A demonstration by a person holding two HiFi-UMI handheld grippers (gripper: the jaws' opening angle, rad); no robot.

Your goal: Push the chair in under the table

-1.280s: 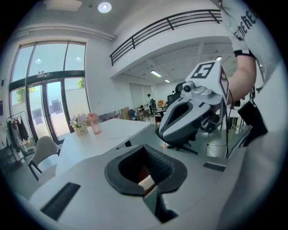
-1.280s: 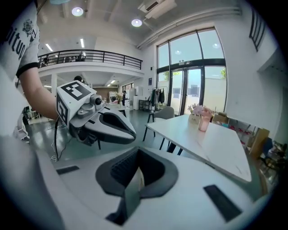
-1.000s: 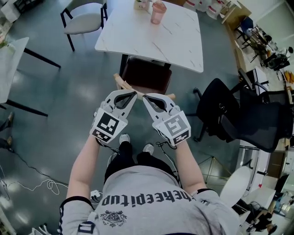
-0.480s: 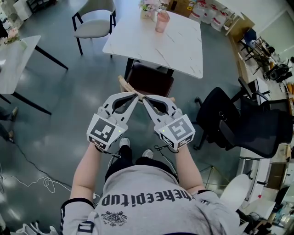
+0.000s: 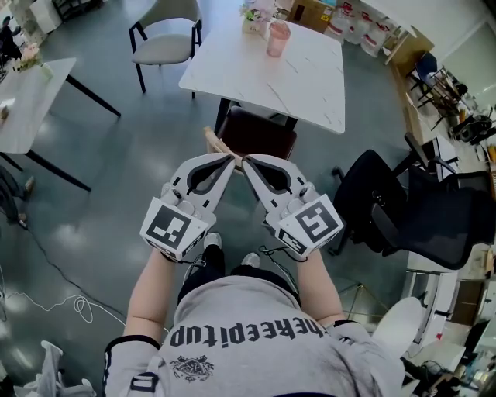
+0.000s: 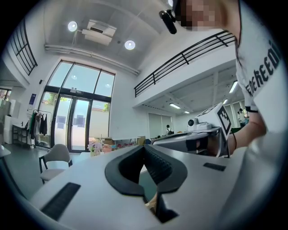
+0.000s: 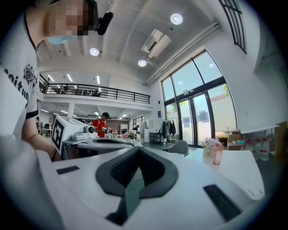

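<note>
A chair with a dark brown seat [image 5: 260,133] and a pale wooden back rail [image 5: 214,142] stands partly under the white marble table [image 5: 263,74]. My left gripper [image 5: 231,159] and right gripper [image 5: 246,160] are both shut and empty, their tips almost meeting over the chair's back rail. Whether they touch the rail I cannot tell. In the left gripper view the shut left gripper [image 6: 145,146] points level, with a sliver of wood [image 6: 152,205] below it. In the right gripper view the shut right gripper [image 7: 137,148] faces the table top [image 7: 238,173].
A pink cup [image 5: 277,39] and flowers [image 5: 253,14] stand at the table's far end. A grey chair [image 5: 165,39] is at the upper left, a second white table [image 5: 31,101] at the left, and black office chairs [image 5: 403,201] at the right. Cables [image 5: 54,304] lie on the floor.
Both grippers have risen toward my head and look larger, still shut and tip to tip. The chair has kept its place under the table's edge.
</note>
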